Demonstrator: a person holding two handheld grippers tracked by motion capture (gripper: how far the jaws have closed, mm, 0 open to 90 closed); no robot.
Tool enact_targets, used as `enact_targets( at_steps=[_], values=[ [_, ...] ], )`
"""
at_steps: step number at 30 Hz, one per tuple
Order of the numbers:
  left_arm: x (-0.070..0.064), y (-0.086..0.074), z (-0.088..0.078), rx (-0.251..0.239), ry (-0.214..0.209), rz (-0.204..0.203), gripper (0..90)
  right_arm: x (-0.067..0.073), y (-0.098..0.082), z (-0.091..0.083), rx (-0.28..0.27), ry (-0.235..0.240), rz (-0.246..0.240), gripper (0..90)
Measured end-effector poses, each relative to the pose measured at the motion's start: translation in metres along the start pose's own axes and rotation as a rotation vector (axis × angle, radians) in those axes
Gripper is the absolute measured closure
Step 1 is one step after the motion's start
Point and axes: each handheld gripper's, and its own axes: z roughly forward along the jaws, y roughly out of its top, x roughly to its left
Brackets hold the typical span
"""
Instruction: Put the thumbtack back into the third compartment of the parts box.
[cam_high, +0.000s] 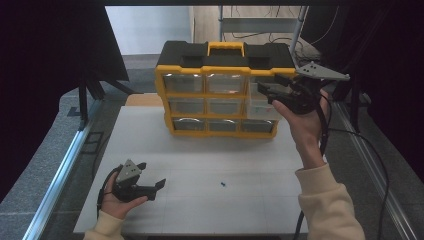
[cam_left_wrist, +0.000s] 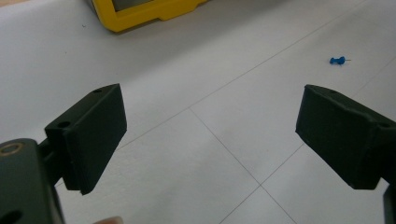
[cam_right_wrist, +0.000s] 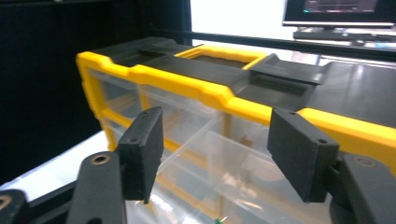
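My right tool (cam_high: 270, 92), jaws apart, empty, raised at drawer organizer (cam_high: 220, 75) upper right drawer. My left tool (cam_high: 152, 181), jaws apart, low near surface (cam_high: 200, 150), well front-left of organizer. Blue pushpin (cam_high: 222, 184) in front of organizer.

Organizer cabinet (cam_high: 220, 90): yellow-and-black plastic shell with a slight sheen, fronted by clear glossy plastic drawers (cam_right_wrist: 219, 154). The table (cam_high: 200, 200) it stands on is matt white, smooth, scored with fine seams; near the cabinet lies a blue plastic pushpin (cam_left_wrist: 337, 60). Both grippers' jaws are matt black plastic.
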Motion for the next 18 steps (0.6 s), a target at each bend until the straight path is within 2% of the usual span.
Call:
enact_targets(
  at_steps=[3,5,7,14,18],
  values=[
    [0.000,0.000,-0.001,-0.010,-0.019,-0.008,8.9,0.005,-0.004,-0.004,0.003,0.053,0.000,34.1],
    [0.000,0.001,-0.002,-0.016,-0.013,-0.004,8.6,0.010,-0.008,-0.008,0.009,0.059,-0.015,33.9],
    [0.000,0.001,-0.002,-0.019,-0.017,-0.006,8.5,0.016,-0.011,-0.011,0.004,0.093,-0.027,33.6],
    [0.000,0.001,-0.002,-0.015,-0.021,-0.005,8.6,0.038,-0.021,-0.020,-0.005,0.153,-0.067,33.2],
    [0.001,0.000,-0.002,-0.014,-0.020,-0.004,8.6,0.049,-0.030,-0.024,0.008,0.178,-0.085,33.2]
  ],
)
